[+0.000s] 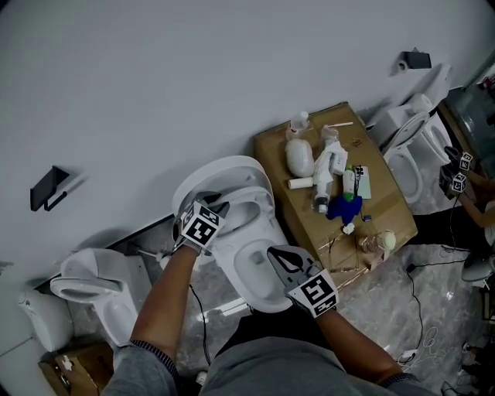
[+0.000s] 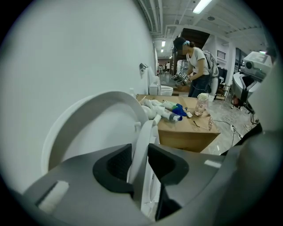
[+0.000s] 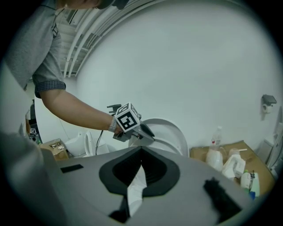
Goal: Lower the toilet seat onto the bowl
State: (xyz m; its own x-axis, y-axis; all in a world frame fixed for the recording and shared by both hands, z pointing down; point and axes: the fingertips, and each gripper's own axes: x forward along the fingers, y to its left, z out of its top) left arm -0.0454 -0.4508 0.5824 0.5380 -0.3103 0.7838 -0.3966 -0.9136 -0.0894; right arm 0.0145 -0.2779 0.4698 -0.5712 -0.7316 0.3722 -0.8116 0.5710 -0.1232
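Left gripper view, white toilet seat (image 2: 140, 150) upright, thin, edge-on

A plain white wall (image 1: 193, 69) fills the back, with a black metal paper holder (image 1: 48, 188) fixed to it. The grey mottled stone floor (image 1: 418, 309) carries a brown cardboard box (image 1: 390, 205) set against the wall. Long white ceiling strip lights (image 2: 201, 5) glow in the hall beyond.

The toilet (image 1: 259, 274) stands against the wall (image 1: 193, 85), its toilet seat (image 1: 249, 199) raised in front of the lid (image 1: 224, 168); the left hand-held gripper (image 1: 219, 204) has the seat's edge between its jaws; the right hand-held gripper (image 1: 274, 254) is over the bowl; a cardboard box (image 1: 387, 210) just right of the toilet carries bottles (image 1: 300, 157); a second toilet (image 1: 93, 290) stands to the left, a third toilet (image 1: 406, 155) beyond the box
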